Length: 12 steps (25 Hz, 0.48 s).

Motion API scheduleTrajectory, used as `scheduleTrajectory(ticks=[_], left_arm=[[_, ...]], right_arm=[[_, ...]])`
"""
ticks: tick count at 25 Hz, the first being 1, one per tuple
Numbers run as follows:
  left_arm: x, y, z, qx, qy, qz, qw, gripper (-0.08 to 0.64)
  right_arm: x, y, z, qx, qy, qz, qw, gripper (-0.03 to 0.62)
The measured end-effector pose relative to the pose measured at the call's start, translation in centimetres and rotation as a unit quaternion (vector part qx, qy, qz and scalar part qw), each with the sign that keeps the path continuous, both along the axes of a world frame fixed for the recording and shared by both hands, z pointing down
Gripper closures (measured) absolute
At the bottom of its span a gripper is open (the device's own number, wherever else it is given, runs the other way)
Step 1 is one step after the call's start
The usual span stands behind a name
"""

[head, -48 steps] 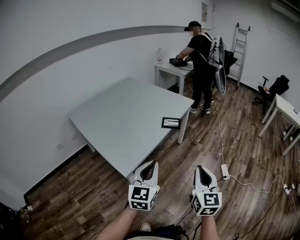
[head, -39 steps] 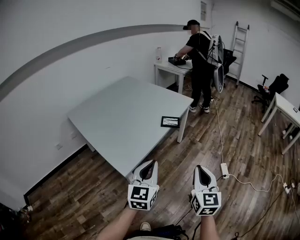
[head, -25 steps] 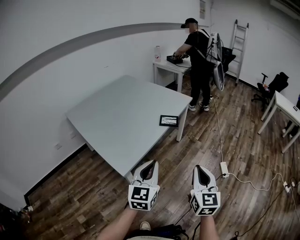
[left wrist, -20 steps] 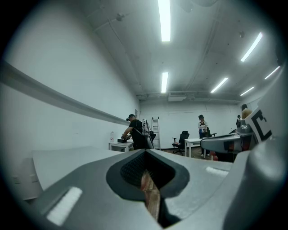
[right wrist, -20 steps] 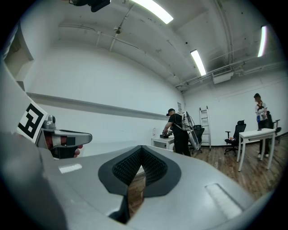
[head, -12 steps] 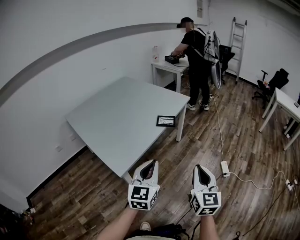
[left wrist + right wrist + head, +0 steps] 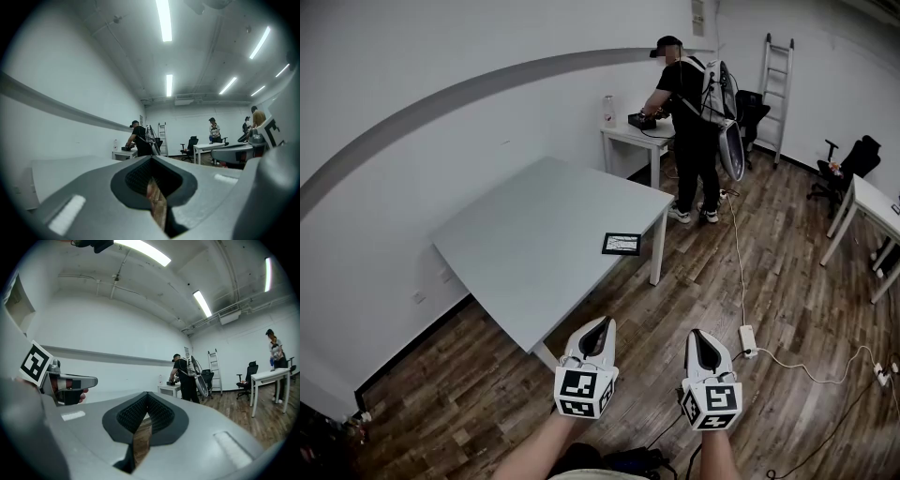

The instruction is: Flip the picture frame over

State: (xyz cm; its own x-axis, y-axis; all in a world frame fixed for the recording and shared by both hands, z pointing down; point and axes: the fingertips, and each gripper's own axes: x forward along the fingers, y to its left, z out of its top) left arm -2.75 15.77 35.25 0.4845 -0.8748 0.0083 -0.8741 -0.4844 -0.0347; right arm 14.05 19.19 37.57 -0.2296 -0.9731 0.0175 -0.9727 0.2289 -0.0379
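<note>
A small black picture frame [image 7: 621,244] lies flat, picture side up, near the right edge of the grey table [image 7: 534,253]. Both grippers hang low over the wooden floor, well short of the table and far from the frame. My left gripper [image 7: 601,324] is shut and holds nothing; in the left gripper view its jaws [image 7: 152,161] meet at the tips. My right gripper [image 7: 697,336] is shut too and holds nothing, and its jaws are closed in the right gripper view [image 7: 146,397]. The frame is not visible in either gripper view.
A person [image 7: 686,112] stands at a small white table [image 7: 630,137] beyond the grey table. A ladder [image 7: 773,84] leans on the far wall. An office chair [image 7: 855,169] and white desk [image 7: 872,202] are at right. A power strip [image 7: 746,338] and cables lie on the floor.
The table and frame have drifted slightly left in the head view as the camera shifted. Both grippers stay low and shut in the same place. The frame lies untouched.
</note>
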Motion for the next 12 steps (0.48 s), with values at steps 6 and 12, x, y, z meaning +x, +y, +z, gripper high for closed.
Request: scheduleTrajectory(ticks=[6,12], left_arm=[[1.4,-0.6,0.2,-0.002,-0.005,-0.007,1.0000,0.560],[2.1,-2.5,0.8,-0.002,-0.006,-0.006,1.0000,0.560]], right_arm=[[2.0,-0.7,0.6,-0.006,-0.004,0.000,1.000,0.569],[2.7,-2.7,1.4,-0.009,-0.004,0.001,1.000,0.569]])
